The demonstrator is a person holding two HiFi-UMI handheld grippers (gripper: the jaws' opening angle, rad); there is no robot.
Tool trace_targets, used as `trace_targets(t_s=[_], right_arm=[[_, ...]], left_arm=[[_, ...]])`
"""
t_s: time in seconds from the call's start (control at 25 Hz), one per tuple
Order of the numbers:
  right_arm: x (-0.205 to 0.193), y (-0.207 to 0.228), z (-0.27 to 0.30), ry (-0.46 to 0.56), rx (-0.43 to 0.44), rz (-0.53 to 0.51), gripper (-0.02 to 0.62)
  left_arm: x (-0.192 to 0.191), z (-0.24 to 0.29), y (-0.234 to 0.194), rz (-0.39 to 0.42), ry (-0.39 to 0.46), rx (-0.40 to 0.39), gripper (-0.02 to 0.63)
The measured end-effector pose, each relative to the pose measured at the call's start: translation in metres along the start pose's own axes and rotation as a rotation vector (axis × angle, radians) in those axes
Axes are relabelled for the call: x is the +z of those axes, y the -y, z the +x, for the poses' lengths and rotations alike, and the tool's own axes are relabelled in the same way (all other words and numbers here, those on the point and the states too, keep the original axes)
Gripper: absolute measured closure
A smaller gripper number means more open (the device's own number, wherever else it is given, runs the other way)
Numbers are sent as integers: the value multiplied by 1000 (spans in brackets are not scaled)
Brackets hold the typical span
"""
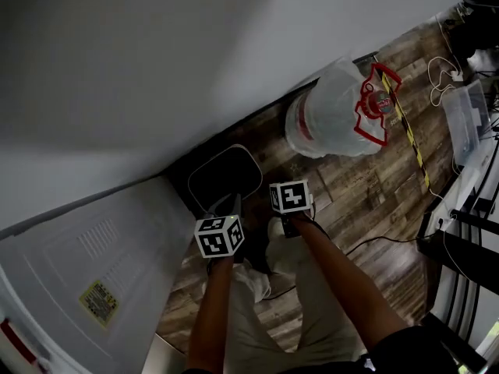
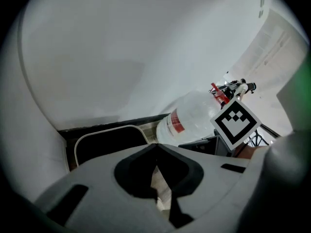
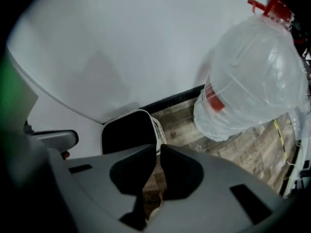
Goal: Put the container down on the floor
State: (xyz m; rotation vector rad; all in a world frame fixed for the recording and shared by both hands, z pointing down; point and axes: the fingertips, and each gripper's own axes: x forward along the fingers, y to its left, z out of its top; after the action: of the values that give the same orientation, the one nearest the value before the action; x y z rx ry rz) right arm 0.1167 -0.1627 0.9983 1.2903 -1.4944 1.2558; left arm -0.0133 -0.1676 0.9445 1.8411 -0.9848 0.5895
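A black container with a white rim (image 1: 224, 176) stands on the wood floor against the wall, also in the left gripper view (image 2: 109, 142) and the right gripper view (image 3: 129, 132). A large clear water jug (image 1: 335, 111) with a red handle and a red label stands on the floor to its right (image 2: 192, 120) (image 3: 252, 76). My left gripper (image 1: 235, 202) hangs just in front of the black container, jaws closed tip to tip on nothing (image 2: 155, 147). My right gripper (image 1: 290, 201) is beside it, between container and jug, its jaws nearly together with only floor behind them (image 3: 158, 149).
A white appliance panel with a yellow label (image 1: 93, 271) fills the lower left. A yellow-black tape strip (image 1: 413, 142) runs across the floor past the jug. Cables (image 1: 444, 76), a clear plastic box (image 1: 468, 119) and black frame legs (image 1: 460, 248) crowd the right side.
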Motion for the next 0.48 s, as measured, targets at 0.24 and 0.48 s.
trace_targets(t_s=[0.24,0.48], right_arm=[[18,-11,-63,36,31,17,560],[32,-21,-127,63,67,49,565]], left_arm=[[40,-45,36,2,42,-19,589],[54,-90,71,-3,25,-9,589]])
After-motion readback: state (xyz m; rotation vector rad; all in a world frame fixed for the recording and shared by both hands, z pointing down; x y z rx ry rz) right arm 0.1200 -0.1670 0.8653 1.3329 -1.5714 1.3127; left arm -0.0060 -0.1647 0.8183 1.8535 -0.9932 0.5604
